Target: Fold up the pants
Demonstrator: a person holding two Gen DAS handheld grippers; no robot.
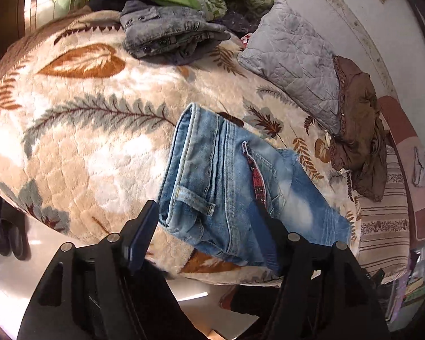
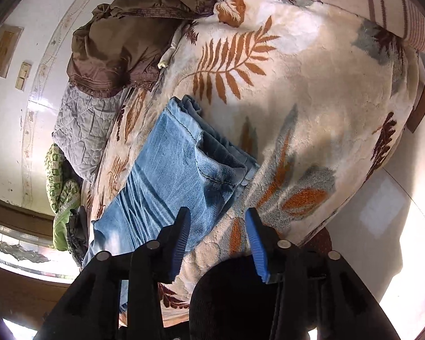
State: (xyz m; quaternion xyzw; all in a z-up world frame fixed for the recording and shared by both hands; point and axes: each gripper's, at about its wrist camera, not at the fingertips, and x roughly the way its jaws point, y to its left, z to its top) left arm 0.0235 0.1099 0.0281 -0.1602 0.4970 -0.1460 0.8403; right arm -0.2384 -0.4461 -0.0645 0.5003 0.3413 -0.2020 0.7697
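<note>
While the left gripper is hovering at the bottom of its view, its jaws are standing wide apart with nothing clamped between them; the blue jeans are lying between and just beyond the two fingers, waistband and belt loop toward the lower centre of the frame. Whether the right-hand finger is touching the denim cannot be told. In the right wrist view, the right gripper is likewise gaping open and empty at the bottom centre, its left finger overlapping the edge of the jeans, its right finger over bare blanket. The jeans are lying folded on the leaf-patterned blanket covering the bed, running diagonally from frame centre toward the lower left in that view. Beyond them, a grey quilted pillow and a brown garment are sitting at the right of the left view, with folded grey jeans near the top centre.
</note>
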